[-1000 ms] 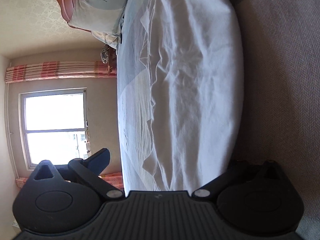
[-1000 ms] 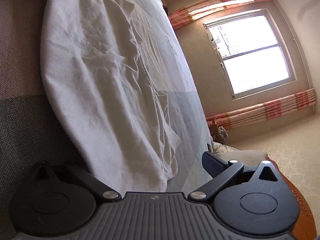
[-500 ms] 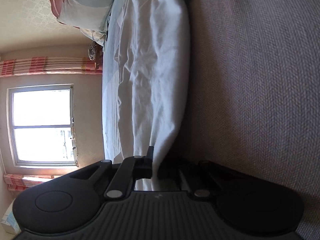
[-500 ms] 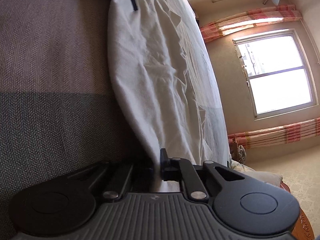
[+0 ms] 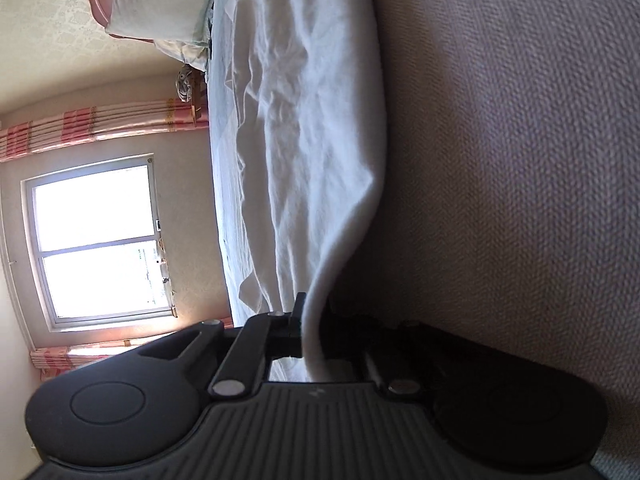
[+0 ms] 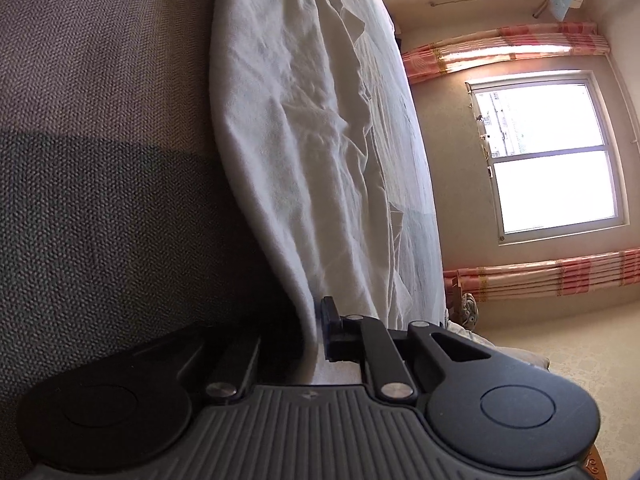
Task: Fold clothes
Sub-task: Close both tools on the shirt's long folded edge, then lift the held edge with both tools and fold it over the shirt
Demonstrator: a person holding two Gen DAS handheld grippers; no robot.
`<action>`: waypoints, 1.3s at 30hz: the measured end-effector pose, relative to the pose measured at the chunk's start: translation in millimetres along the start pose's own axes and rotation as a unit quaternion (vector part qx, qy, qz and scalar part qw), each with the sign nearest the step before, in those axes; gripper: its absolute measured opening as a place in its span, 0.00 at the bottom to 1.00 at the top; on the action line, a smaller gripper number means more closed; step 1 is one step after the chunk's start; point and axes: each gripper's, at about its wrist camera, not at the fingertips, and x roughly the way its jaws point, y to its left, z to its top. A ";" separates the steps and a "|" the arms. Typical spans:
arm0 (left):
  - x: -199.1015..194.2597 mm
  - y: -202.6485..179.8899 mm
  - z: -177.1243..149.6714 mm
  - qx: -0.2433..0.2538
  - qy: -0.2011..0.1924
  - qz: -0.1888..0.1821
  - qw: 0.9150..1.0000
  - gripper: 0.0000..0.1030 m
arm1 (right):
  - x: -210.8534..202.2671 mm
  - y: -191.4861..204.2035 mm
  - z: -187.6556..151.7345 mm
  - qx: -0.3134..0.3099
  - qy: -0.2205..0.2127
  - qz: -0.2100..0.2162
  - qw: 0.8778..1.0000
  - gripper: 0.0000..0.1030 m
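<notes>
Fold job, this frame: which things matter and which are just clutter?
In play:
white garment
left hand-held gripper, shut on its edge
right hand-held gripper, shut on the same edge
bed sheet under it

Lying about:
pillow
window
curtains

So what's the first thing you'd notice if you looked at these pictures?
The big crumpled white cloth spread on the bed, running up the middle of both views. Each gripper is shut on its near edge: the left gripper and the right gripper, low in their pictures. Then the bright window, out at the side with pink striped curtains.
</notes>
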 end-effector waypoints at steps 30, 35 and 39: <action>-2.1 58.2 -8.6 -0.042 -0.050 0.034 0.997 0.02 | -41.1 -42.1 -19.6 0.060 -0.045 -0.034 0.997 0.06; -19.4 58.0 -8.0 -0.023 -0.066 0.017 0.997 0.02 | -72.3 -45.2 -26.8 0.066 -0.048 -0.004 0.997 0.06; -50.8 44.5 -13.6 -0.013 -0.075 0.009 0.997 0.02 | -104.3 -37.4 -29.8 0.059 -0.049 0.020 0.997 0.06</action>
